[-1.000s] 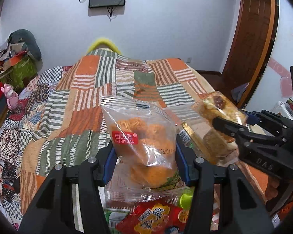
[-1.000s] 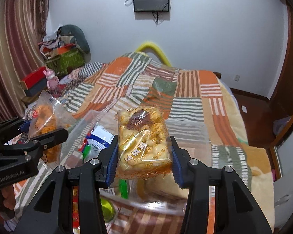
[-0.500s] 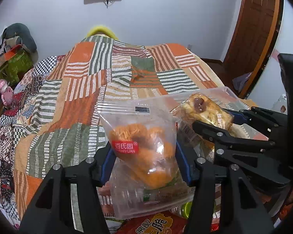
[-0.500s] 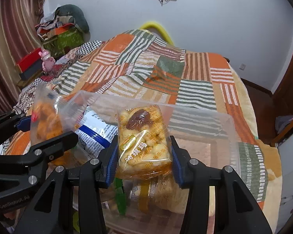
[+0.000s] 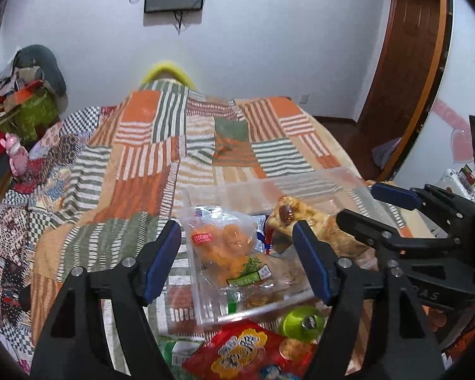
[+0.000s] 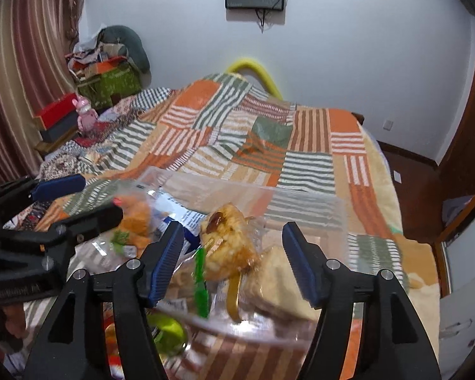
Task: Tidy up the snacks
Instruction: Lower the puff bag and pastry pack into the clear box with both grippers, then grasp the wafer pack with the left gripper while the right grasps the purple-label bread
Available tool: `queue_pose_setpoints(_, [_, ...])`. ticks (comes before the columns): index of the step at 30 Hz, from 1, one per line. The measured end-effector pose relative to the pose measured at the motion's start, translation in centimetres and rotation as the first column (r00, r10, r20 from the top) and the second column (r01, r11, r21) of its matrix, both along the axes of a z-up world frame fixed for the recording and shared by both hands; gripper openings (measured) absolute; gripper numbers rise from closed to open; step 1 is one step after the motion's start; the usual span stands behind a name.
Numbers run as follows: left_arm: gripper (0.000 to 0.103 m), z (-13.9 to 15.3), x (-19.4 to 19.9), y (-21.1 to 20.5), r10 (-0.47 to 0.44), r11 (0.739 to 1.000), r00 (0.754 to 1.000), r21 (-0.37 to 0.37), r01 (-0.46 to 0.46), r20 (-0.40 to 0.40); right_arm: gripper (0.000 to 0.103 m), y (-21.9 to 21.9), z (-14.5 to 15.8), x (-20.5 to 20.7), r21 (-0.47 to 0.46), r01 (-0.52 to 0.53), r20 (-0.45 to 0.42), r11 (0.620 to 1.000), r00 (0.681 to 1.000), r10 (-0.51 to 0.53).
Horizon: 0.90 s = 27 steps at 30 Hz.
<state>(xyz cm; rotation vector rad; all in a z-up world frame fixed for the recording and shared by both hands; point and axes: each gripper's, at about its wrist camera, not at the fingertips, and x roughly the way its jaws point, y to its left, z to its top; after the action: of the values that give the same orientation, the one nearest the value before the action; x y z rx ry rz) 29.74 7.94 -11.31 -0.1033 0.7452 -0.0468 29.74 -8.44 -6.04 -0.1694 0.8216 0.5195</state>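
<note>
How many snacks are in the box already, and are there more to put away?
Two just went in: the orange snack bag and the yellow puffed snack pack lie in the clear box with other packets. The left gripper and right gripper are open, holding nothing. Still outside: the red snack bag and green round item.

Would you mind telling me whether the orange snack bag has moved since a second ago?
Yes. The orange snack bag left the now open left gripper and dropped into the clear bin.

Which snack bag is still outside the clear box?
The red snack bag. It lies on the bed in front of the clear box, while the orange snack bag is inside it.
</note>
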Motion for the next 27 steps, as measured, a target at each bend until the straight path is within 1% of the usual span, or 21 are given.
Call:
queue_pose_setpoints(2, [0.074, 1.0, -1.1, 0.0, -0.002, 1.0, 1.0, 0.004, 0.002, 0.013, 0.062, -0.6, 0.8, -1.0, 0.007, -0.001, 0.017, 1.0, 1.0, 0.001])
queue_pose_setpoints(5, [0.079, 1.9, -3.2, 0.0, 0.002, 1.0, 1.0, 0.021, -0.002, 0.027, 0.066, -1.3, 1.9, -2.7, 0.02, -0.003, 0.038, 1.0, 0.999, 0.002])
queue_pose_setpoints(7, [0.082, 2.3, -4.8, 0.0, 0.006, 0.999, 0.999, 0.032, -0.007, 0.033, 0.067, -1.9, 2.4, -4.0, 0.028, -0.005, 0.046, 1.0, 0.999, 0.004])
queue_pose_setpoints(11, [0.085, 2.0, -8.2, 0.2, 0.015, 0.999, 1.0, 0.045, -0.016, 0.017, 0.068, -2.6, 2.4, -6.4, 0.027, -0.009, 0.062, 1.0, 0.998, 0.007])
queue_pose_setpoints(16, [0.086, 0.1, -11.9, 0.4, 0.022, 0.999, 0.999, 0.027, -0.021, -0.044, 0.068, -2.8, 1.3, -9.5, 0.021, -0.037, 0.027, 0.999, 0.999, 0.036])
queue_pose_setpoints(20, [0.086, -2.3, -14.6, 0.3, 0.024, 1.0, 0.993, 0.008, -0.023, -0.113, 0.068, -2.9, -0.8, -11.9, 0.011, -0.061, -0.035, 0.998, 0.998, 0.061])
queue_pose_setpoints(24, [0.086, -4.4, -16.3, -0.1, 0.016, 1.0, 0.985, -0.013, -0.018, -0.173, 0.068, -2.7, -3.1, -13.9, 0.008, -0.082, -0.11, 0.997, 0.991, 0.082])
queue_pose_setpoints(27, [0.086, -5.6, -17.5, -0.6, 0.003, 0.999, 0.979, -0.036, -0.011, -0.205, 0.068, -2.0, -4.5, -14.7, -0.006, -0.101, -0.146, 0.995, 0.984, 0.099])
